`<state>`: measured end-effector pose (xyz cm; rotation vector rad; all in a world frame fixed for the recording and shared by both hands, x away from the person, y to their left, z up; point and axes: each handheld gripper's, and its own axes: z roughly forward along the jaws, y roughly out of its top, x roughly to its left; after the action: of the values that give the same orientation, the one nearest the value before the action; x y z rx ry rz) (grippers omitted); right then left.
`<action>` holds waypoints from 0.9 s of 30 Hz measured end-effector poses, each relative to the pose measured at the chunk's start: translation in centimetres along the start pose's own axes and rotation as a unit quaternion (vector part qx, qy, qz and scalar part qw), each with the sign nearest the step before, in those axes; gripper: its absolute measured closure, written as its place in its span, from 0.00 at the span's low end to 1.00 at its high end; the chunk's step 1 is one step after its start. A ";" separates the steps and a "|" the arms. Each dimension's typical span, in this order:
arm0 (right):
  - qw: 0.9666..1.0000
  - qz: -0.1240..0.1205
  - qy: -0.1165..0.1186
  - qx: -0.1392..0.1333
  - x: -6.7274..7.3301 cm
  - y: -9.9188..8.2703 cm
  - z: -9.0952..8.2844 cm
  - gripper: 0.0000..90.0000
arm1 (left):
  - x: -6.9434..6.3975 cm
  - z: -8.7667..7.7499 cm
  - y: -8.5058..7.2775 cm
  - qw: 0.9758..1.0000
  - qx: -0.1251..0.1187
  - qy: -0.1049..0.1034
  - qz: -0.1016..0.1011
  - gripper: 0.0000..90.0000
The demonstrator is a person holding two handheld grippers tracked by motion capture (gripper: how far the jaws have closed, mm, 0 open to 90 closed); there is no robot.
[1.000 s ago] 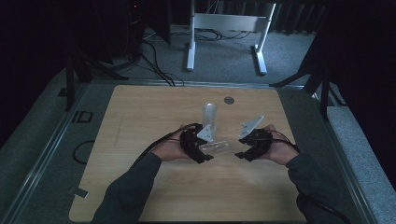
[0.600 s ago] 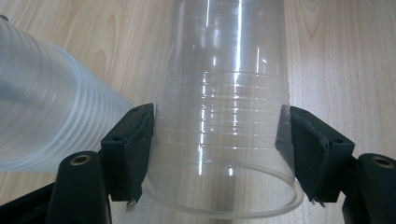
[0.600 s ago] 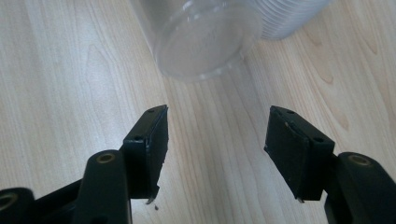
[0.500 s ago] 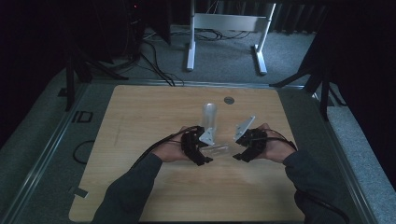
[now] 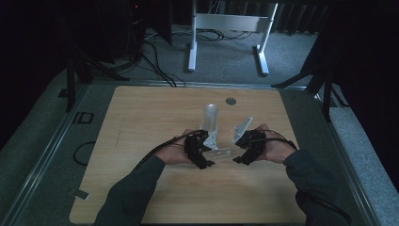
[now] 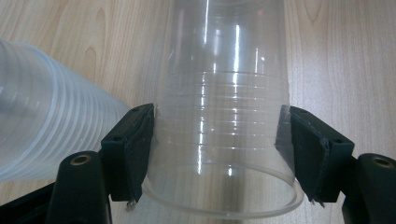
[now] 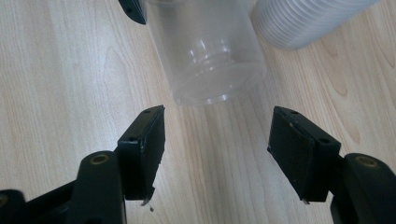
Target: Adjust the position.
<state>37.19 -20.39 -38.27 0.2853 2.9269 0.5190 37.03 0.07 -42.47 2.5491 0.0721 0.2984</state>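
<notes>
Left gripper (image 6: 219,158): clamped on a clear plastic cup (image 6: 224,116), 1 black pad on each flank just behind the rim, cup lying level above the wooden table (image 6: 336,56) with its mouth toward the camera. Beside it, to the left in the left gripper view, a stack of cups (image 6: 42,121) lying on its side, ribbed rims nested close.

Right gripper (image 7: 217,154): jaws apart with bare table between the pads, nothing held; jaws just been opening, as the earlier high views show it drawn closer to the cup than now. Ahead of it in the right gripper view, the closed base of the same cup (image 7: 205,51), near but not touching, and the end of the stack (image 7: 308,18) further back at upper right.

In the high view: left gripper (image 5: 203,151) and right gripper (image 5: 244,149) facing each other at mid-table, cup (image 5: 221,153) between them, stack (image 5: 210,117) pointing away toward the far edge.

Risks, judged from here:
- Thin walls under a hard squeeze: rim likely to buckle or crack, cup then popping out.
- Held by 1 gripper alone, near the rim: free base apt to sag or swing.
- Right jaws closing off-centre on the tapered base: likely to slide off and knock the cup loose.
- Stack on its side nearby: a nudge enough to roll it.
</notes>
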 end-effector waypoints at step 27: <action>0.999 -0.021 0.015 0.025 0.6 1.4 1.5 0.34 | -1.5 0.4 1.1 0.999 0.019 0.024 0.039 0.33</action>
<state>37.11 -18.45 -39.22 0.2248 2.9707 0.4496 35.66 -1.25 -42.53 2.5876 -0.0029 0.3905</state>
